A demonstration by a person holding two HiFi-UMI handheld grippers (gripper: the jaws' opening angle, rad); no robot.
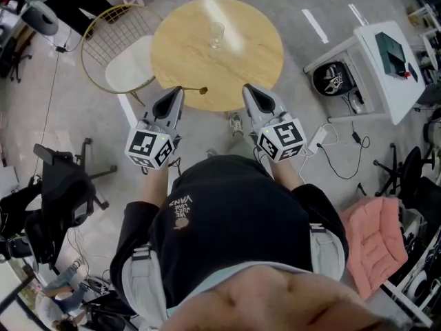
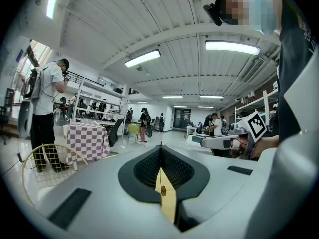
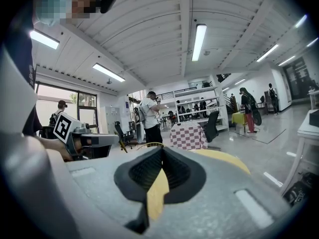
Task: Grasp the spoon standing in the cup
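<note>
A round wooden table (image 1: 241, 61) stands in front of me with a clear glass cup (image 1: 216, 34) near its middle. My left gripper (image 1: 178, 90) hovers at the table's near edge, shut on a thin spoon (image 1: 195, 89) that sticks out sideways to the right from its tips. In the left gripper view the spoon (image 2: 163, 190) shows as a fine line with a small knob along the seam of the closed left gripper (image 2: 161, 146). My right gripper (image 1: 248, 88) hangs level beside it, apart from the spoon. The right gripper (image 3: 161, 149) is shut with nothing in it.
A gold wire chair with a white cushion (image 1: 127, 61) stands left of the table. A white cabinet (image 1: 375, 67) and floor cables (image 1: 331, 143) lie to the right. A black office chair (image 1: 62, 192) is at lower left, a pink cushion (image 1: 375, 243) at lower right.
</note>
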